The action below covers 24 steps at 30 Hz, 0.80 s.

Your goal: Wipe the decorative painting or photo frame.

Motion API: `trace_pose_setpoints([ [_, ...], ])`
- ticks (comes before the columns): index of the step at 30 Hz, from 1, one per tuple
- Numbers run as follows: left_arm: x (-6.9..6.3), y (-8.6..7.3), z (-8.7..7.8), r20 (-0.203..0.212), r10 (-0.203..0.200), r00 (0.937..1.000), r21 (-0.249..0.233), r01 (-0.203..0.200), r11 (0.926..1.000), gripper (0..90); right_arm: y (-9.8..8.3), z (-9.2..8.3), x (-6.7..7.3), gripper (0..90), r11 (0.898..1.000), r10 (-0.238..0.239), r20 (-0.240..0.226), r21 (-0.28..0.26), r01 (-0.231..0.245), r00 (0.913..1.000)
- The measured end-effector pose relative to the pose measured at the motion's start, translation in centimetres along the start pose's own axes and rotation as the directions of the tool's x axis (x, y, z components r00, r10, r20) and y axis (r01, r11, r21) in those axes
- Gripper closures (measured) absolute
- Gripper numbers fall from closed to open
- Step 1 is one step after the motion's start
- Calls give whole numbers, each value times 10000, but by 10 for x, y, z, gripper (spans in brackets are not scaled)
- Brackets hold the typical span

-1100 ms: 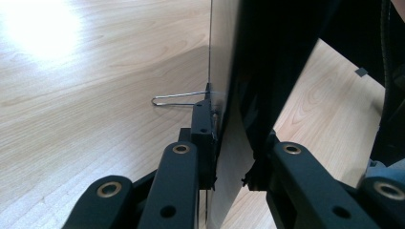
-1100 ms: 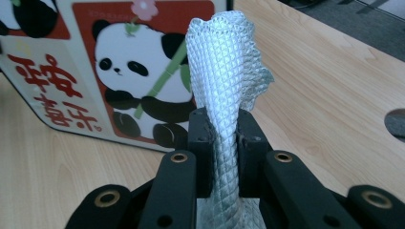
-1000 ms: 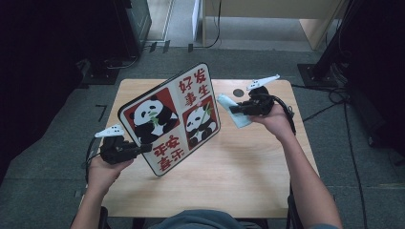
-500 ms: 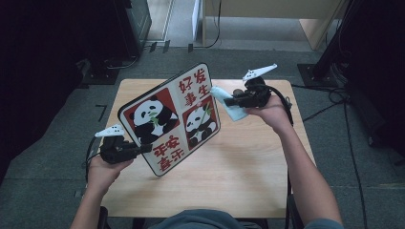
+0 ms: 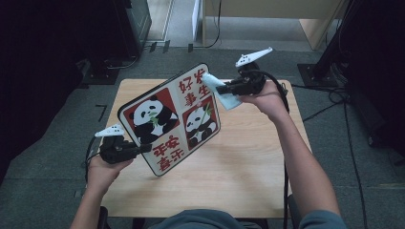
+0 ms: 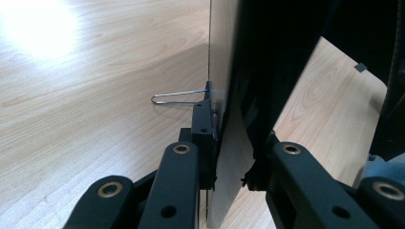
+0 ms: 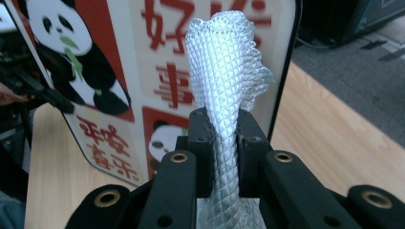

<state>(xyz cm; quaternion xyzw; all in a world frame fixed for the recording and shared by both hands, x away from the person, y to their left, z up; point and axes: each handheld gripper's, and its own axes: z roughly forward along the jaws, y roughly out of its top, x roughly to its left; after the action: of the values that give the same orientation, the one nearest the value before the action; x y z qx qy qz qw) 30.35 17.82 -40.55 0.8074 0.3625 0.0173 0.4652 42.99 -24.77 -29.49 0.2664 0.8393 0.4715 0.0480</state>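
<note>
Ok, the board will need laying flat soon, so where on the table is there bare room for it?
The wooden table is bare between the panda board and its near edge, and along its right side beneath the right forearm. It is crowded mid-air: the left gripper clamps the board's lower corner, and the right gripper holds a cloth at the board's top.

A tilted panda board (image 5: 169,119) is held above the table, a bunched pale cloth (image 5: 222,93) touching its top corner.

Lab, carpet floor (image 5: 57,157), trailing cables (image 5: 329,102)
</note>
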Motion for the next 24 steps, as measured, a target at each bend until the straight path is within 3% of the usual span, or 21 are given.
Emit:
trace_pose_setpoints([
  [8, 1, 0, 0, 57, 42, 10000, 9, -42, 10000, 794, 25, 2, 0, 806, 9998, -173, 261, -102, 176, 9995],
  [11, 1, 1, 0, 93, 72, 9999, 60, -73, 10000, 795, 36, 4, -2, 806, 9989, -44, 426, -470, 64, 9991],
  [14, 2, 1, 0, 138, 197, 9997, 113, -198, 9997, 795, 37, 10, -6, 805, 9988, -55, 678, -488, 89, 9977],
  [18, 2, 1, 0, 200, 219, 9996, 128, -222, 9997, 795, 33, 18, -12, 806, 9988, 180, 543, -472, -154, 9984],
  [24, 3, 1, 0, 201, 234, 9995, 120, -236, 9996, 795, 29, 22, -11, 807, 9983, 136, 623, -579, -99, 9980],
])
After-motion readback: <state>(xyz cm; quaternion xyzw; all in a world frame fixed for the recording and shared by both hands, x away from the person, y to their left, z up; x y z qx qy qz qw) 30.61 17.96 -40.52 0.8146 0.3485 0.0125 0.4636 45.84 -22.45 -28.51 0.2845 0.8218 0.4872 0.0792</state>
